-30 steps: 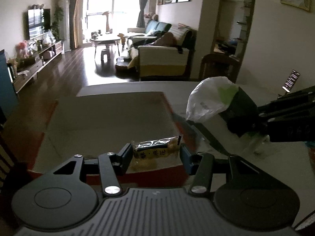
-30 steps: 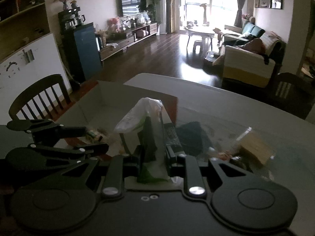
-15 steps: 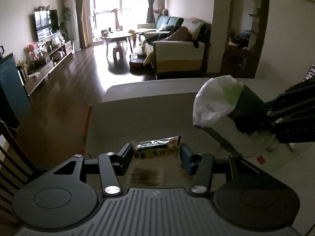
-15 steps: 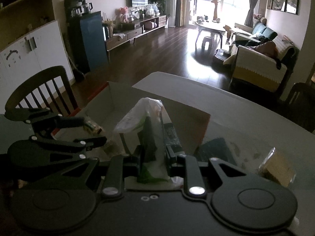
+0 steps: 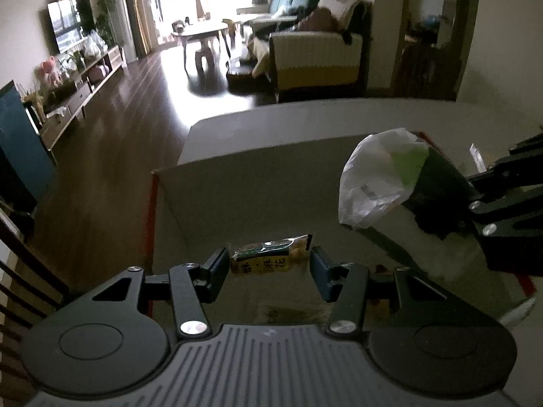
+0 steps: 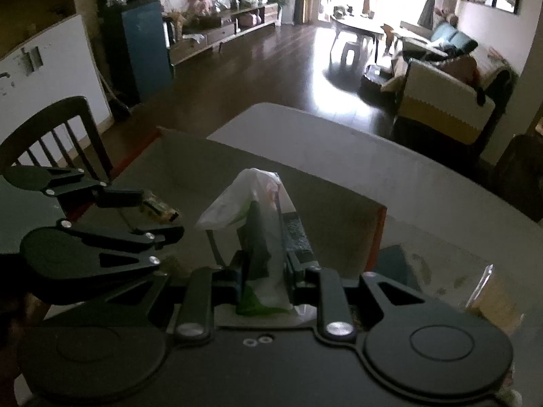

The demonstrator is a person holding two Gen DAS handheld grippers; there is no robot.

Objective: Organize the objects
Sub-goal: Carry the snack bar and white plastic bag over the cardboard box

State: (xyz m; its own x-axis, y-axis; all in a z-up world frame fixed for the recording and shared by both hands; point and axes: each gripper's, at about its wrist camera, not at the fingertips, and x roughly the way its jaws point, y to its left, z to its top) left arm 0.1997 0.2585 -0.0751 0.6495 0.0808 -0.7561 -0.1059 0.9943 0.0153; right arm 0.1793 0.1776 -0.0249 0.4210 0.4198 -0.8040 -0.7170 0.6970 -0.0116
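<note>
Fingers of the left gripper (image 5: 268, 266) pinch a snack packet (image 5: 270, 257); the right gripper (image 6: 263, 273) clamps a white-green bag (image 6: 253, 224) above the box (image 5: 258, 173).

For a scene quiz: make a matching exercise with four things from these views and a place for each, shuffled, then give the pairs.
Things:
1. snack packet
2. white and green bag
3. cardboard box
4. wooden chair

Places:
A. beneath both grippers
B. in the right gripper
C. in the left gripper
D. at the table's side, beyond the left gripper

Pairs: 1-C, 2-B, 3-A, 4-D
</note>
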